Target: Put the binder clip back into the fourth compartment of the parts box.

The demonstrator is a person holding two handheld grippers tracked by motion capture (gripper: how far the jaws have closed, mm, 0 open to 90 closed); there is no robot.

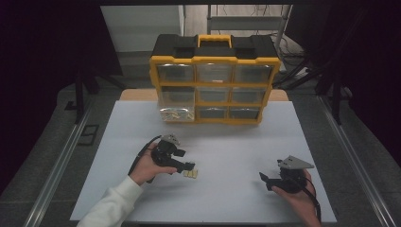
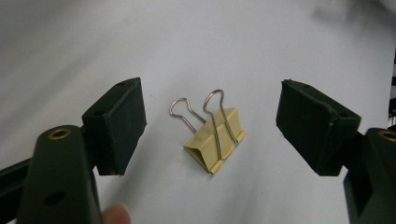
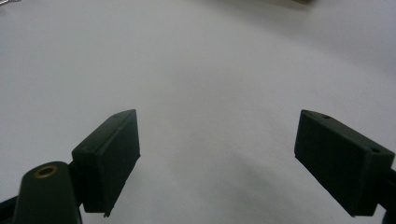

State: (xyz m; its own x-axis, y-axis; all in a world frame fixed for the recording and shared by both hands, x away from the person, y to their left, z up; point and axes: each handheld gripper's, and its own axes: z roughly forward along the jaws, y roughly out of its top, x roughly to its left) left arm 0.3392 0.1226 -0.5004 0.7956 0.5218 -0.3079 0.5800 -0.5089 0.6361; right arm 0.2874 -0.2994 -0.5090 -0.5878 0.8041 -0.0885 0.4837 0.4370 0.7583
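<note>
A yellow binder clip with two wire handles lies on the white table, between the open jaws of my left gripper and apart from both pads. From above, the same clip rests just right of the left gripper, which a hand holds low over the table. My right gripper sits at the front right, pointing left, open with nothing between its jaws.
A yellow and black drawer organiser stands at the back of the white table; its lower left drawer is pulled out and holds several yellowish items. Metal rails run along both table sides.
</note>
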